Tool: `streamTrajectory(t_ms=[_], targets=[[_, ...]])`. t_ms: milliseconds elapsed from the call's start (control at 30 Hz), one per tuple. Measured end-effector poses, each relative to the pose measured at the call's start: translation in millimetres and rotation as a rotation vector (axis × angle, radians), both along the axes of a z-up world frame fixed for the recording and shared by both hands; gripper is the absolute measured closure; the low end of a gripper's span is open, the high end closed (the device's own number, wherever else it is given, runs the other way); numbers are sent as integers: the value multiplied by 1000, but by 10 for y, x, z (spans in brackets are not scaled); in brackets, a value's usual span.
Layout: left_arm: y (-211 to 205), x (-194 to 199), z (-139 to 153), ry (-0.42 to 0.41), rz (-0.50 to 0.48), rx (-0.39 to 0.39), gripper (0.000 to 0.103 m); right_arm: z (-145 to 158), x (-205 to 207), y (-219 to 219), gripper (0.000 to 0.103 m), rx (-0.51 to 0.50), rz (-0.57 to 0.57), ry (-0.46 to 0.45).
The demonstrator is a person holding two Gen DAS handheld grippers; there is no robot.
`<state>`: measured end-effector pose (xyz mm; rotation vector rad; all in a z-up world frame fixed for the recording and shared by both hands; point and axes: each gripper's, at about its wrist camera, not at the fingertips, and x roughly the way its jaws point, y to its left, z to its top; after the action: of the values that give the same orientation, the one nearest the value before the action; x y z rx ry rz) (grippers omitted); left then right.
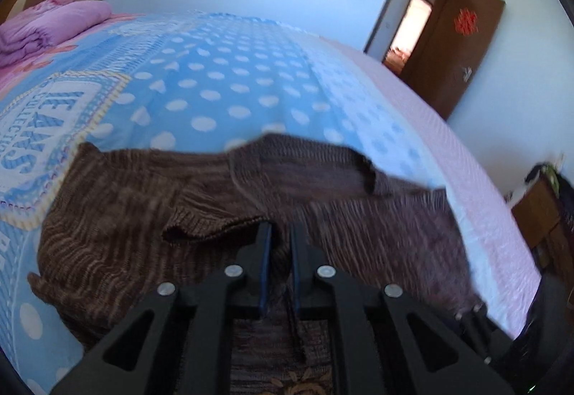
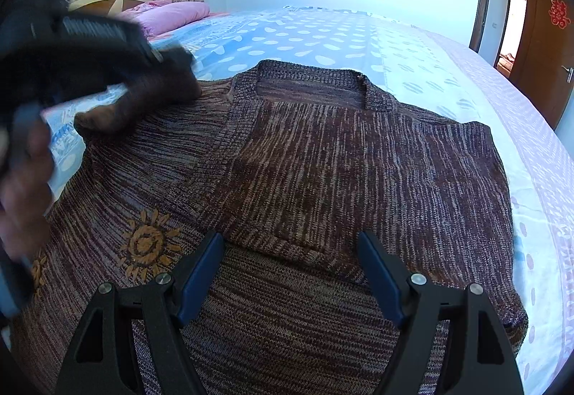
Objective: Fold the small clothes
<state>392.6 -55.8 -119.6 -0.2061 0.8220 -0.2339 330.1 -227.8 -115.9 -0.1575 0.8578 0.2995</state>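
1. Brown knit sweater (image 2: 323,158) spread on bed (image 2: 466,79), mid-frame.
2. Left tongs (image 1: 281,233) pressed together, apparently pinching the sleeve (image 1: 211,226); blurred.
3. Right tongs (image 2: 290,244) spread, empty.
4. Folding barely begun; body unfolded.

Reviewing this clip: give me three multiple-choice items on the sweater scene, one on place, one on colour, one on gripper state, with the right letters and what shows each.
1. Where does the sweater lie?
A. on the bed
B. on a chair
C. on the floor

2. What colour are the flowers on the sweater?
A. green
B. orange
C. white

3. How does the right gripper stand?
A. shut on the sweater
B. shut on nothing
C. open above the sweater

Answers: 1 A, dotted blue bedding surrounds the sweater. 2 B, orange petals on brown knit. 3 C, its blue pads stand wide apart.
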Motion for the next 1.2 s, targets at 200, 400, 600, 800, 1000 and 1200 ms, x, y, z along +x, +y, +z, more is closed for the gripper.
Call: streamTrajectory(t_ms=[200, 400, 600, 800, 1000, 1200], targets=[[177, -550, 215, -148, -6, 170, 33, 6, 9, -53, 25, 38, -3, 0], [843, -832, 86, -180, 165, 446, 24, 23, -18, -68, 25, 45, -10, -9], [1262, -658, -249, -2, 204, 391, 24, 231, 97, -136, 25, 208, -91, 70], [1331, -539, -366, 65, 251, 391, 7, 360, 443, 647, 32, -14, 35, 30], [1342, -562, -399, 64, 266, 370, 4, 23, 771, 1282, 79, -246, 142, 29], [1370, -560, -409, 65, 271, 361, 3, 267, 831, 986, 99, -110, 75, 8]])
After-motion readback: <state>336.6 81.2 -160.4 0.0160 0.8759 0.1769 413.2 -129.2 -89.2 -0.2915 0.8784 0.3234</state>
